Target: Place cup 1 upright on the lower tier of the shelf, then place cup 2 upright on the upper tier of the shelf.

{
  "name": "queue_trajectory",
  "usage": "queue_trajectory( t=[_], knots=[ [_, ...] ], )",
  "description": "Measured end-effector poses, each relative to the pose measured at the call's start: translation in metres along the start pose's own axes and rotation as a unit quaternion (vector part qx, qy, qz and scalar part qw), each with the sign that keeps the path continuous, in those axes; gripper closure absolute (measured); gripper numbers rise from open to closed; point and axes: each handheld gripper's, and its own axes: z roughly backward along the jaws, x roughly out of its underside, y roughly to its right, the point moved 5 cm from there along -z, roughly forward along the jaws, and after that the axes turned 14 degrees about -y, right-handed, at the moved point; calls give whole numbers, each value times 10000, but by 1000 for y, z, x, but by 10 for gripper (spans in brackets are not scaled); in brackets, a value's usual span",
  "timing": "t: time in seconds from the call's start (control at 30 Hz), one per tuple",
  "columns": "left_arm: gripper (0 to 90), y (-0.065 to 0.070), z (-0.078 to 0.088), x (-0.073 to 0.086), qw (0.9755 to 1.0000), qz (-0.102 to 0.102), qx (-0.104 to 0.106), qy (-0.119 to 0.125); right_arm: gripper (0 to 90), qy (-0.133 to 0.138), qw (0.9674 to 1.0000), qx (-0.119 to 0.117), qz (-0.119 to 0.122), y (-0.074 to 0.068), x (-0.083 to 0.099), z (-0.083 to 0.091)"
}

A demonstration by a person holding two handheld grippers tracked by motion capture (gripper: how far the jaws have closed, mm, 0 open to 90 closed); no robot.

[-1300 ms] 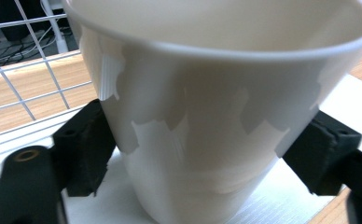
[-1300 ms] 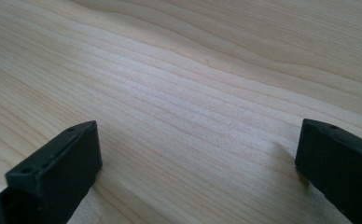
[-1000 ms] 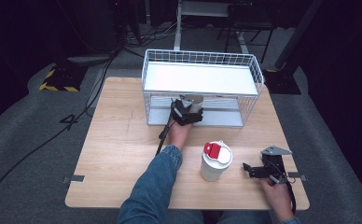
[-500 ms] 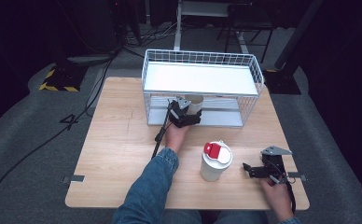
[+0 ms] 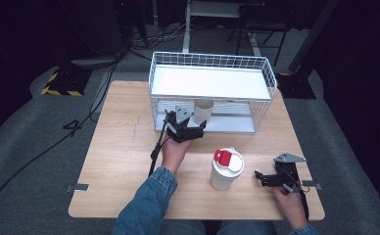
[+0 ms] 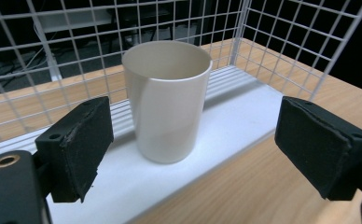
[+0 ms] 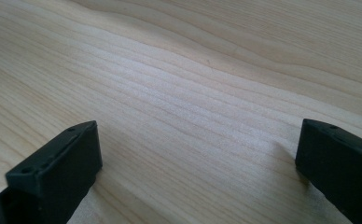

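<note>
cream cup [image 6: 166, 100] | upright on rack shelf [image 6: 244, 112] | left tongs [image 6: 202, 149] just opened, clear

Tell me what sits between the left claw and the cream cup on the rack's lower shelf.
Nothing: in the left gripper view the left claw stands open, jaws just widened, clear of the cream cup; between them only bare white shelf.

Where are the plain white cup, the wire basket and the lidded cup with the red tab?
plain white cup [image 6: 166, 100], left gripper view, side wall
white wire basket [image 5: 271, 81], high view, right rim
white lidded cup with red tab [image 5: 222, 178], high view, side wall
</note>
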Motion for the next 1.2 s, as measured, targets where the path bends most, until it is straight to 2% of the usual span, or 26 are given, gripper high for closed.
queue_trajectory(
  t=[0.03, 0.13, 0.2, 0.43, 0.53, 0.73, 1.0, 1.2],
  knots=[
    [122, -1, 11, 2, 10000, -41, -20, 21, 5, 0, 10000, -1, -2, 0, 0, 0],
    [121, -3, 25, 7, 10000, -17, -28, 25, 5, -2, 10000, -2, -4, 0, 0, 0],
    [121, -4, 33, 9, 10000, 14, -34, 31, 5, -5, 10000, -4, -4, 0, 0, 0],
    [120, -7, 58, 21, 9997, -165, -151, -26, 5, -2, 10000, -10, 4, 0, 0, 0],
    [121, -8, 68, 27, 9998, -169, -139, 2, 5, -3, 10000, -12, 5, 0, 0, 0],
    [121, -13, 85, 41, 9999, -93, -110, -56, 4, -2, 10000, -24, 8, 0, 0, 0],
    [120, -15, 104, 67, 9990, -266, -218, -272, 2, 5, 10000, -49, 46, 0, 0, 0],
    [112, -14, 109, 85, 9980, -316, -235, -505, 1, -4, 9999, -94, 111, 1, 0, 0]
  ],
)
